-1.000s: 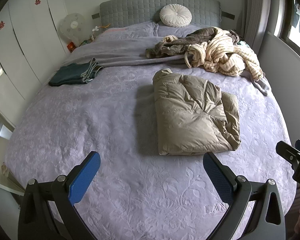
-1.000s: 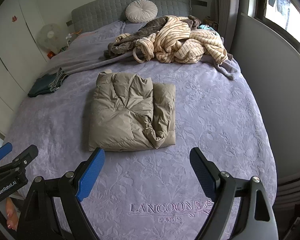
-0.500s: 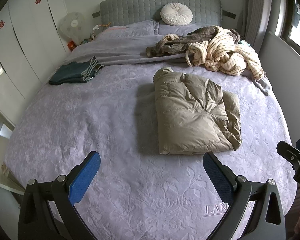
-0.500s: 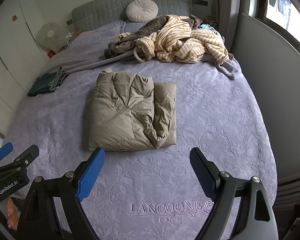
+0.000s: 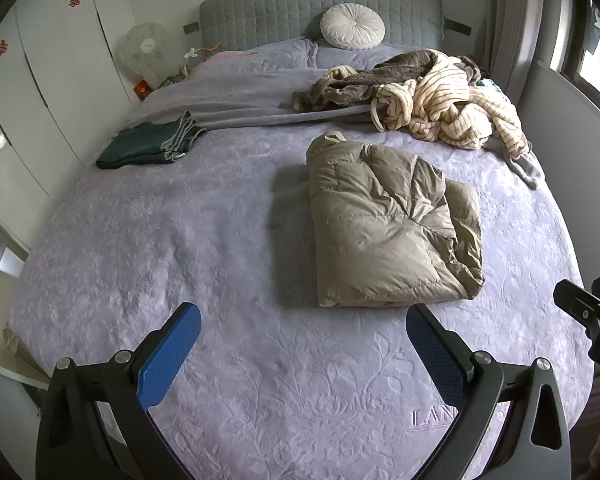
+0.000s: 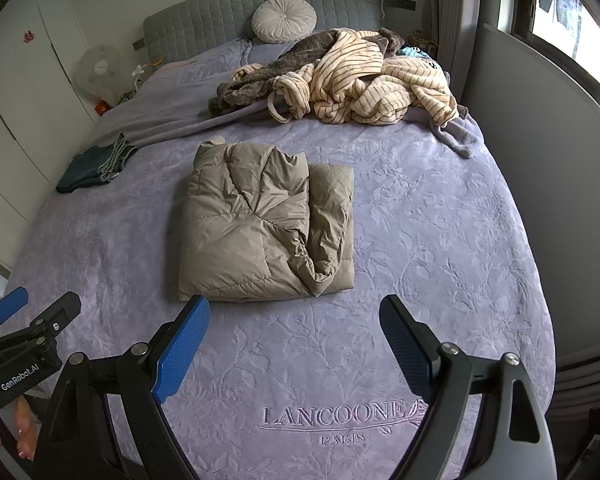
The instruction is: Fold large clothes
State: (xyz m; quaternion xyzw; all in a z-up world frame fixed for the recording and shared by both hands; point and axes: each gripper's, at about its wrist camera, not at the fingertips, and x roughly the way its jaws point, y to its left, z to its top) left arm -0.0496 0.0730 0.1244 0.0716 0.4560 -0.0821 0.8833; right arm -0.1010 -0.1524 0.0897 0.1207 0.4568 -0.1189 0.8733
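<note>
Jacket [image 6: 266, 228], folded, lies mid-bed [image 6: 440, 240], just beyond both tools: left hand-held gripper [image 5: 300, 354] and right hand-held gripper [image 6: 294, 346] hover near the foot edge, jaws spread wide, holding nothing.

bare bedspread [image 6: 420, 208] around folded jacket [image 6: 260, 224], clothes pile [image 6: 352, 80] behind

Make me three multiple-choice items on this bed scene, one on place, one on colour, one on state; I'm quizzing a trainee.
1. Where does the striped robe lie?
A. near the headboard
B. on the floor
C. on the jacket

2. What colour is the puffy jacket?
A. red
B. tan
C. black

3. How is the right gripper?
A. shut on the jacket
B. shut on nothing
C. open

Answers: 1 A, it is piled below the round cushion; 2 B, tan against the lilac bedspread; 3 C, its blue pads stand wide apart and hold nothing.
</note>
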